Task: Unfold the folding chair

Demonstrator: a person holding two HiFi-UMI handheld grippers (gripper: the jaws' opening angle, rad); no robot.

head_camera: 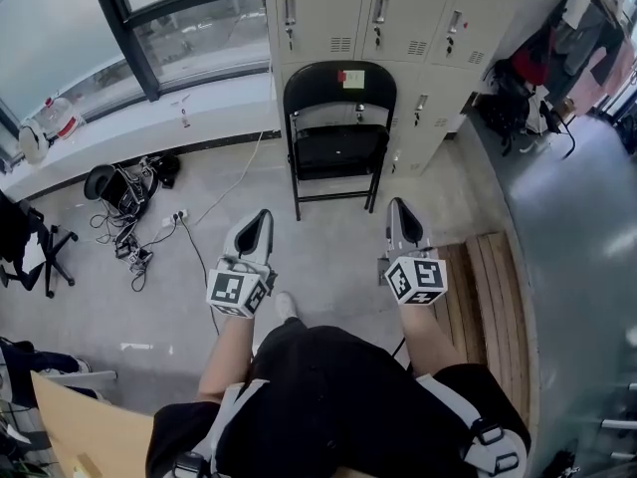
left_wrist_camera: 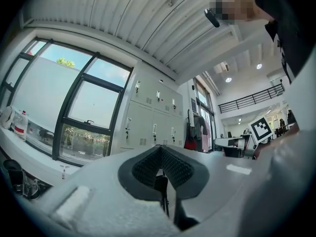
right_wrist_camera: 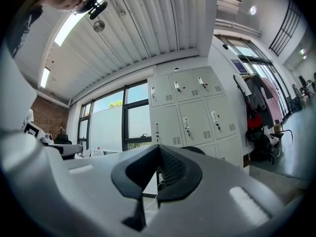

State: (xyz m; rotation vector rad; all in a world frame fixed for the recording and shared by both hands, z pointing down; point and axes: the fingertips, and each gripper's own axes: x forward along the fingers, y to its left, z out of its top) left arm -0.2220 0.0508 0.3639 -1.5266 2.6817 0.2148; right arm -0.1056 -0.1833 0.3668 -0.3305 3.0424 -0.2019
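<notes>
The black folding chair (head_camera: 338,137) stands on the floor in front of the lockers, its seat down and its back upright, with a small paper label on the backrest. Both grippers are held out in front of me, short of the chair and not touching it. My left gripper (head_camera: 263,217) points toward the chair's left front leg with its jaws shut and empty. My right gripper (head_camera: 399,207) points toward the chair's right side, also shut and empty. The left gripper view shows the closed left gripper (left_wrist_camera: 160,154) with lockers beyond, and the right gripper view shows the closed right gripper (right_wrist_camera: 159,154).
Grey lockers (head_camera: 398,18) stand behind the chair, and a window sill (head_camera: 149,127) runs to their left. Cables and a power strip (head_camera: 149,227) lie on the floor at left. A wooden slatted bench (head_camera: 493,297) is at right. Bags and clothes (head_camera: 528,88) hang at far right.
</notes>
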